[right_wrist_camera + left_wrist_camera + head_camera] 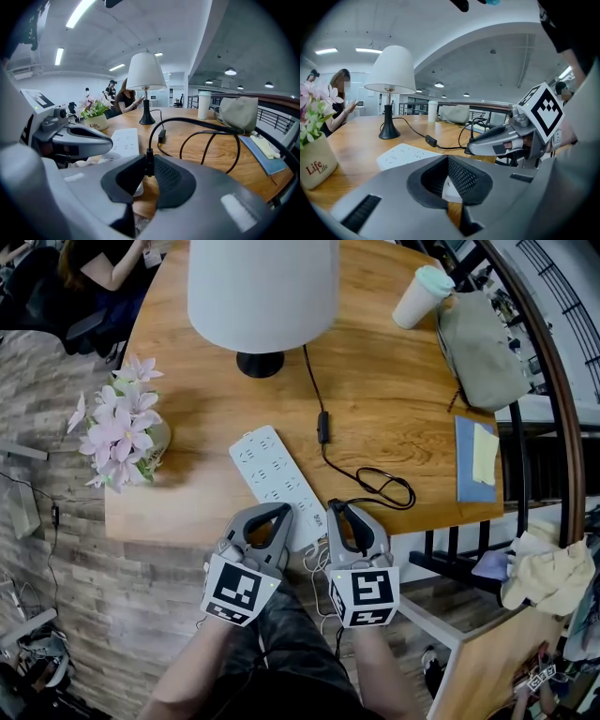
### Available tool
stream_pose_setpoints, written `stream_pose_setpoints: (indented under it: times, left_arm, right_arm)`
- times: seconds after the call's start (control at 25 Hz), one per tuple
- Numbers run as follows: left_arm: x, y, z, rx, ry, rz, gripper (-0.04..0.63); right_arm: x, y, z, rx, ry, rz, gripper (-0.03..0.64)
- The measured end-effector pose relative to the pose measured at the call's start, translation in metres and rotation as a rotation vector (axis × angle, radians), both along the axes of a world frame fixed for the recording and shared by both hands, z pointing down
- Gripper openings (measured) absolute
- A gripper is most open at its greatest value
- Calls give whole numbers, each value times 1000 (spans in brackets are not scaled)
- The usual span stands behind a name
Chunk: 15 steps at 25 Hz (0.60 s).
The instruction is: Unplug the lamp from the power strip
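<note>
Right tongs point(148, 159) clamped on black lamp plug point(148, 168), cord point(325, 454) looping back across counter point(403, 381) to lamp point(262, 287). Plug sits just beside near end of white power strip point(272, 479). Left tongs point(444, 158) closed, tips together over strip's near end, nothing gripped.

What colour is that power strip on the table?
White; the power strip shows best in the head view.
</note>
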State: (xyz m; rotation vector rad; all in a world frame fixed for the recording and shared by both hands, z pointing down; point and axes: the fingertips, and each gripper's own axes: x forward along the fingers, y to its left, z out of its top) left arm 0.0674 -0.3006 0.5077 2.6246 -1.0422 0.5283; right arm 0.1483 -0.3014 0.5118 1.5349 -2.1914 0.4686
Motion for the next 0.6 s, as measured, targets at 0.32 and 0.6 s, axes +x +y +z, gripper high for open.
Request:
stream_pose_setpoints:
  times: [0.32, 0.6]
  left_arm:
    - [0, 0, -2, 2, 9, -1, -3]
    - [0, 4, -4, 4, 19, 2, -3]
  right_arm:
    - [9, 2, 8, -33, 14, 64, 74]
    - [8, 9, 14, -56, 1, 81, 97]
